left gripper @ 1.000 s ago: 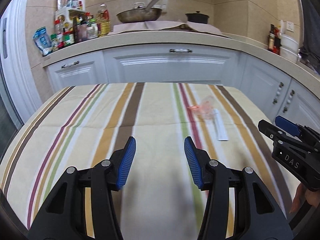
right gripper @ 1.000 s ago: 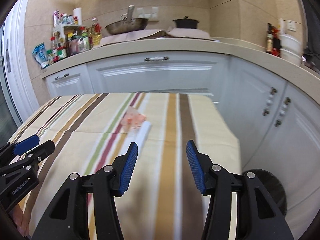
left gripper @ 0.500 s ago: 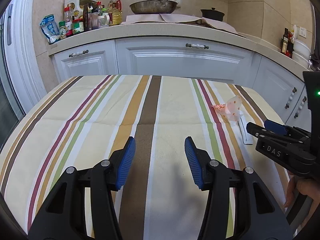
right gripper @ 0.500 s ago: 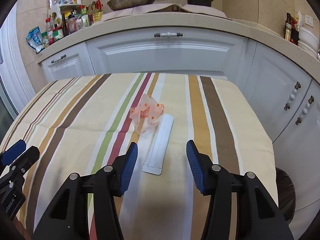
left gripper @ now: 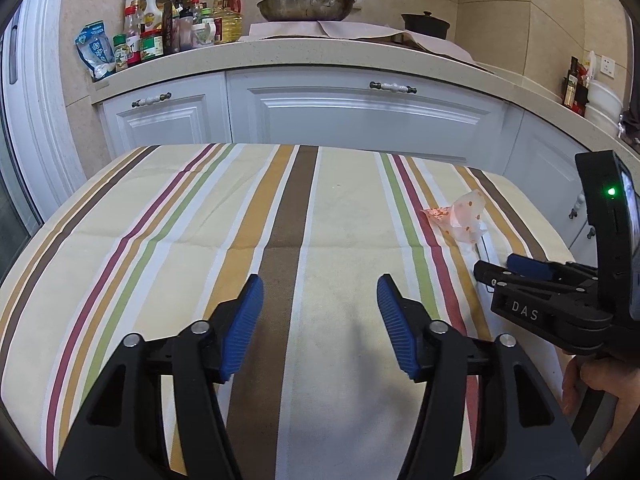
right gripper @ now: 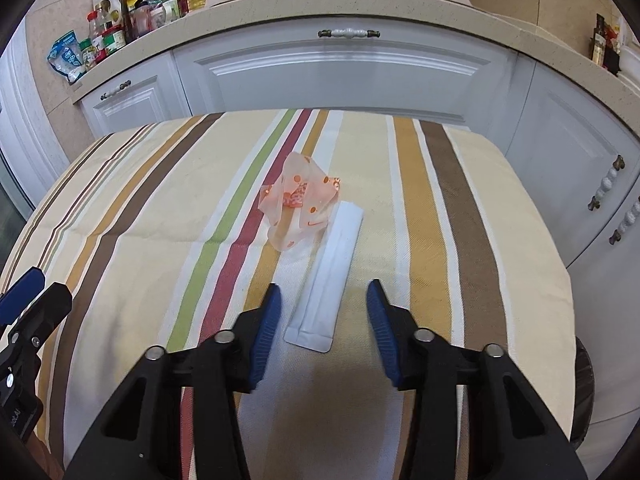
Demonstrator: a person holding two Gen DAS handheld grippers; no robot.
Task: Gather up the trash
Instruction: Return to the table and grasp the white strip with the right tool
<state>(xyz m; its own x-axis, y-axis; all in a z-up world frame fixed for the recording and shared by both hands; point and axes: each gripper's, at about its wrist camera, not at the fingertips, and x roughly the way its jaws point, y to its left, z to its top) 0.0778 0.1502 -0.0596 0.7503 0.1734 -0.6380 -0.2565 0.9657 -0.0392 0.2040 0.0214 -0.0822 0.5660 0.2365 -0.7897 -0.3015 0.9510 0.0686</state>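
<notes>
White sachet (right gripper: pixel 330 276) lies lengthwise straight ahead of right gripper (right gripper: pixel 322 316), near end between half-open, just-narrowing jaws, ungripped. Left gripper (left gripper: pixel 318 320) far aside, wider, empty.

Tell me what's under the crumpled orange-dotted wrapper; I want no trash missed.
The wrapper rests on the striped tablecloth, beside the flat white packet. Stripes show faintly through its thin film, but its folds hide the spot beneath, so anything small there cannot be seen.

A home kitchen: white cabinets (left gripper: pixel 360 120) under a stone surface (left gripper: pixel 320 58) carrying a frying pan (left gripper: pixel 306 6), sauce bottles (left gripper: pixel 160 36).
</notes>
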